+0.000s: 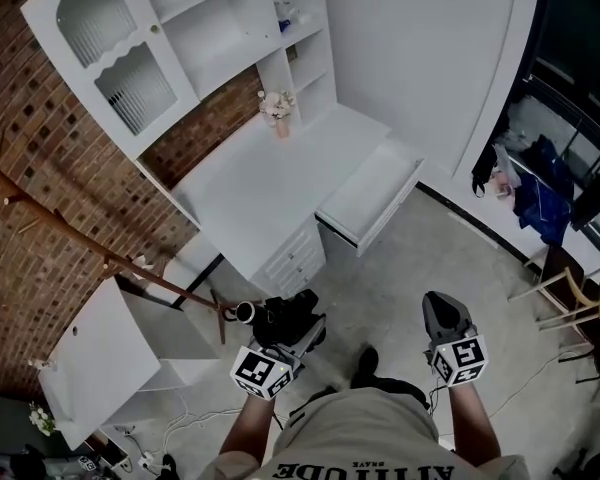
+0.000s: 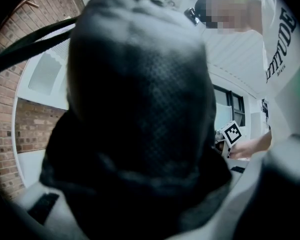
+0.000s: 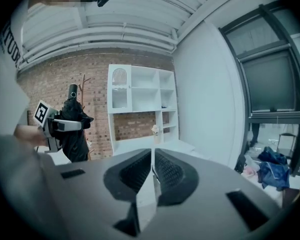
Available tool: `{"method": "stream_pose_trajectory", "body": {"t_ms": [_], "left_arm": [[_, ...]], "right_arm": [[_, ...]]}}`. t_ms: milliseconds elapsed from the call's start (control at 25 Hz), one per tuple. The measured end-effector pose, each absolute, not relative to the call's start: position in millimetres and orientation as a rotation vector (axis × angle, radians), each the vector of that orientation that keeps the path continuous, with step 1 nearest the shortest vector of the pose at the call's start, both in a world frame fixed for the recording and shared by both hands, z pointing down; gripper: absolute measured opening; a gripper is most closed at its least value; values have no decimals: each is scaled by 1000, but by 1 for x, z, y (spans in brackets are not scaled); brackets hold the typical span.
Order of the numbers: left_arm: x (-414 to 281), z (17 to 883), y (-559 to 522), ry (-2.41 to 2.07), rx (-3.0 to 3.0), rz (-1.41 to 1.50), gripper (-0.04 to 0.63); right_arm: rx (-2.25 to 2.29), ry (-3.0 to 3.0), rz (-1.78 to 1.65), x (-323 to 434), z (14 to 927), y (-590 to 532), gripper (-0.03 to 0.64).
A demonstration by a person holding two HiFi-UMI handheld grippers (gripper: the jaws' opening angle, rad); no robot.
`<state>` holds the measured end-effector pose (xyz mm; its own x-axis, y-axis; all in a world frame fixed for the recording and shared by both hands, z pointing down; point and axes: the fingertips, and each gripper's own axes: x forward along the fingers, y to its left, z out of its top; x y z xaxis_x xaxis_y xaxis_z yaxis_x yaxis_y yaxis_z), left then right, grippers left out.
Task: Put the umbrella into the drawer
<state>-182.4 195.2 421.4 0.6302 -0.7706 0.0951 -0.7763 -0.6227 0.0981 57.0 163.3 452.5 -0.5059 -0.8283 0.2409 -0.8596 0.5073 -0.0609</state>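
Note:
A black folded umbrella (image 1: pixel 285 318) is held upright in my left gripper (image 1: pixel 292 330), its round handle end (image 1: pixel 244 313) poking out to the left. In the left gripper view the umbrella's fabric (image 2: pixel 140 109) fills the picture and hides the jaws. The right gripper view shows the umbrella (image 3: pixel 74 131) clamped by the left gripper (image 3: pixel 65 125). My right gripper (image 1: pixel 442 313) is shut with nothing in it, its pads (image 3: pixel 166 170) close together. Ahead, the white desk (image 1: pixel 265 178) has its wide drawer (image 1: pixel 372 200) pulled open.
A small vase of flowers (image 1: pixel 279 110) stands on the desk by the white shelf unit (image 1: pixel 230 28). A wooden coat stand (image 1: pixel 110 258) and a white cabinet (image 1: pixel 105 353) are on the left. Clothes (image 1: pixel 540 193) and a chair (image 1: pixel 570 290) are at the right.

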Motion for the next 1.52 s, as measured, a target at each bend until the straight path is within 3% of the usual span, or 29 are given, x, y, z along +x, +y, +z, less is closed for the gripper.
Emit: {"method": "stream_pose_trajectory", "body": {"t_ms": [800, 1520], "left_arm": [[-128, 422, 106, -1394, 2637, 61, 250], [-127, 436, 45, -1308, 2648, 48, 250]], "right_arm": [[1363, -2629, 327, 110, 460, 60, 38], [1336, -2579, 360, 95, 475, 14, 38]]}}
